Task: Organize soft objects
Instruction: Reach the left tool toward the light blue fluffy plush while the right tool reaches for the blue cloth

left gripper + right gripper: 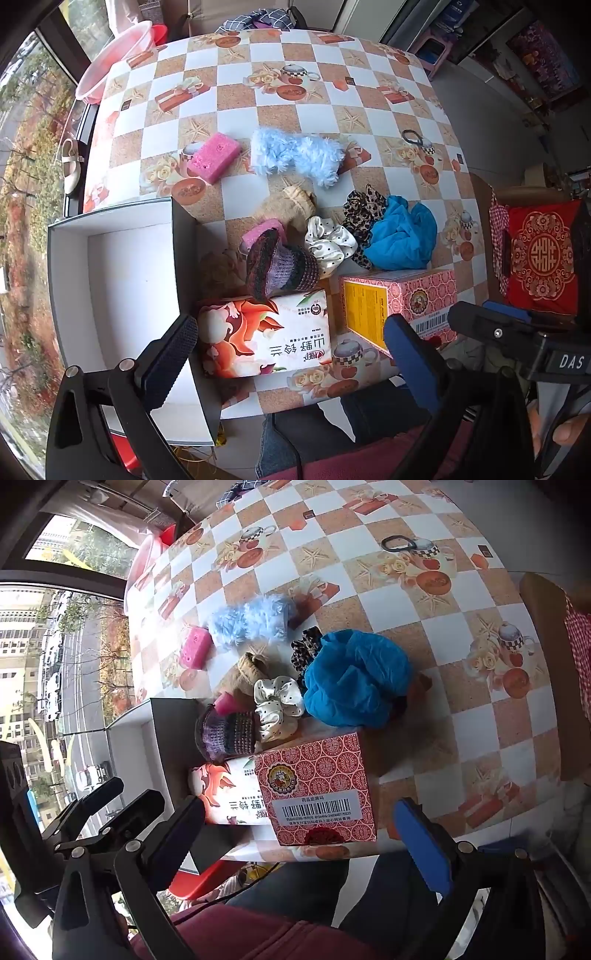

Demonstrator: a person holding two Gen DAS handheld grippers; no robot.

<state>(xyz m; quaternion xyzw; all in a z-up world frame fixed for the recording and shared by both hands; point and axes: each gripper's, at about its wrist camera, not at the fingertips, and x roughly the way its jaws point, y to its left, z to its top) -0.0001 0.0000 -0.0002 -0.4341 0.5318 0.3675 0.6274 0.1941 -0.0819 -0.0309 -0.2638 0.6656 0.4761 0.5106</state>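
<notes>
Blue-padded left gripper (291, 354) and right gripper (306, 838) are hovering wide open, empty, at the bench's (236, 96) near edge; next, picking a soft item for the box (110, 280).

The soft items lie in a loose cluster beside the open white box (110, 266): pink sponge (214, 157), fluffy blue cloth (295, 155), knitted purple pouch (280, 267), white dotted scrunchie (330, 243), crumpled blue cloth (400, 236).
</notes>
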